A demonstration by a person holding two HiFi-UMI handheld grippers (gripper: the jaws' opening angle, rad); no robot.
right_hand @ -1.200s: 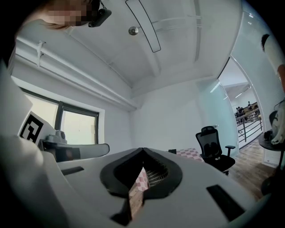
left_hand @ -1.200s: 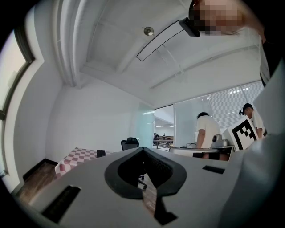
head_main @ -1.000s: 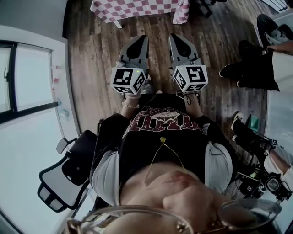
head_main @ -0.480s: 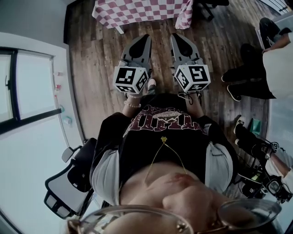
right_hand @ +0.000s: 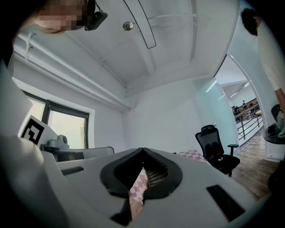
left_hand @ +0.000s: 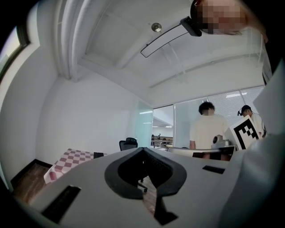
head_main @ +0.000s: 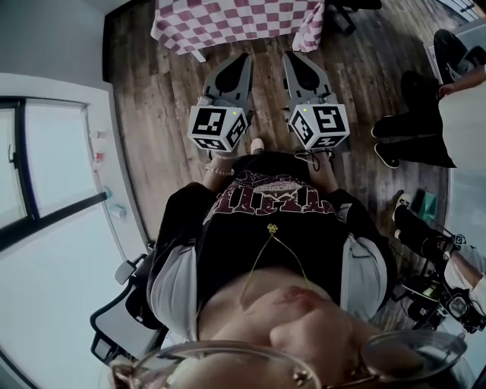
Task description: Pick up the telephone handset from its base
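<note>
Both tools are held side by side close to the person's body, above the wooden floor (head_main: 152, 114) and pointing toward the far checkered bench (head_main: 228, 19). This looks like a ready posture with no reach begun. The left gripper (head_main: 241, 61) and right gripper (head_main: 293, 59) are each clenched, tips meeting on nothing (their own views show only room and ceiling). The telephone handset and its base appear in none of the 3 views, and the bench top is mostly cut off.
</note>
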